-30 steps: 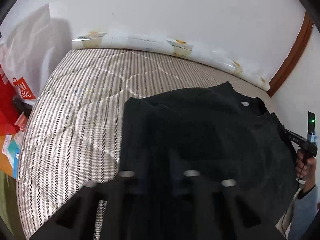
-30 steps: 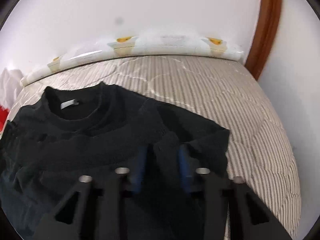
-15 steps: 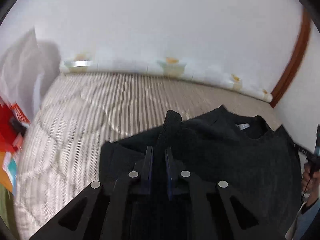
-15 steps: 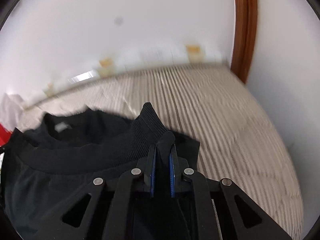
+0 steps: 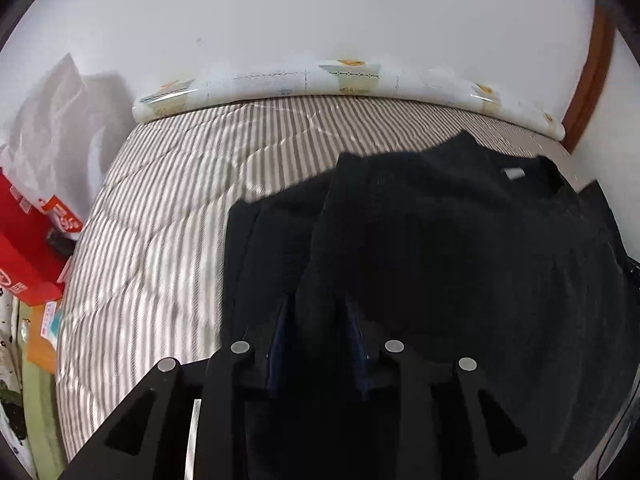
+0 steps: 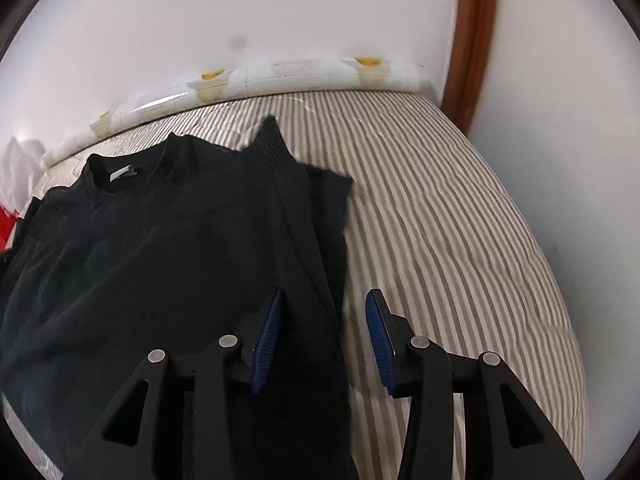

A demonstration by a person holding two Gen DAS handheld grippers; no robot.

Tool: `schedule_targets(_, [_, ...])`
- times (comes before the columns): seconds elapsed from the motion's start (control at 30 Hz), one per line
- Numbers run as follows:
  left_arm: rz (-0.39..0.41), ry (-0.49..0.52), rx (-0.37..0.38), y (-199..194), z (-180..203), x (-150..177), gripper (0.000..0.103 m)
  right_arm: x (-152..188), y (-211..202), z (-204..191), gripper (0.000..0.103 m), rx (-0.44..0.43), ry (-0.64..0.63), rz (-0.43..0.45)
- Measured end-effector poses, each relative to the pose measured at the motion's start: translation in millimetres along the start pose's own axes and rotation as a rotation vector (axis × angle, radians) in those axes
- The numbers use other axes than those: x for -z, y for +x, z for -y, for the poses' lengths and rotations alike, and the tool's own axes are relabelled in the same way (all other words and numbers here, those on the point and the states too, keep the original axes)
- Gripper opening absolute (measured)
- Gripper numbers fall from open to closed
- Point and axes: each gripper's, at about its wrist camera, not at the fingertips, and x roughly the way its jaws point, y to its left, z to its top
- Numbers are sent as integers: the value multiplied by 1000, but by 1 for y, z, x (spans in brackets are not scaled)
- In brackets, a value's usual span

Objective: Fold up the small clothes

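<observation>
A black long-sleeved sweater [image 5: 460,232] lies on the striped bed, collar and white label toward the wall; it also shows in the right wrist view [image 6: 160,248]. Both sleeves are folded in over the body, cuffs pointing toward the collar. My left gripper [image 5: 318,320] is open, its blue pads either side of the left folded sleeve, just above the cloth. My right gripper [image 6: 324,312] is open over the right folded sleeve and the sweater's edge, with the right pad over bare quilt.
The striped quilt [image 5: 160,220] covers the bed. A patterned bolster [image 5: 352,76] runs along the white wall. Red boxes and white bags [image 5: 28,232] stand off the bed's left side. A brown door frame [image 6: 472,32] is at the right.
Both grippers were shut on the sleeve cuffs half a second ago, lifted over the body. Both have now opened and the sleeves lie flat on the sweater.
</observation>
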Motion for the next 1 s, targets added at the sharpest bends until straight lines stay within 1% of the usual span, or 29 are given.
schedule_targets(0.1, [-2, 2, -7, -13, -6, 15, 28, 15, -12, 5, 42, 1, 21, -2])
schedule_targets(0.2, [-10, -22, 5, -24, -15, 31, 29, 22, -26, 2, 42, 33, 23, 3])
schedule_targets(0.33, [7, -46, 2, -41, -25, 56, 29, 26, -49, -12, 42, 89, 4, 33])
schedule_targets(0.4, [10, -67, 18, -49, -30, 70, 29, 26, -60, -22, 42, 97, -1, 53])
schedule_targets(0.5, [19, -79, 22, -59, -34, 86, 29, 28, -75, -40, 42, 86, -5, 77])
schedule_targets(0.57, [28, -89, 22, -66, -37, 97, 29, 29, -82, -55, 42, 68, -10, 88])
schedule_targets(0.6, [31, -95, 27, -69, -38, 101, 29, 30, -86, -65, 43, 56, -14, 94])
schedule_targets(0.8, [54, -134, 88, -92, -54, 129, 34, 41, -94, -131, 44, -20, -66, 91])
schedule_targets(0.9, [55, -155, 123, -103, -62, 141, 34, 46, -98, -174, 44, -34, -106, 96])
schedule_targets(0.93, [54, -163, 137, -108, -66, 148, 34, 50, -100, -196, 44, -27, -138, 101])
schedule_targets(1.0, [44, -176, 156, -114, -72, 159, 33, 61, -102, -230, 47, -51, -190, 103])
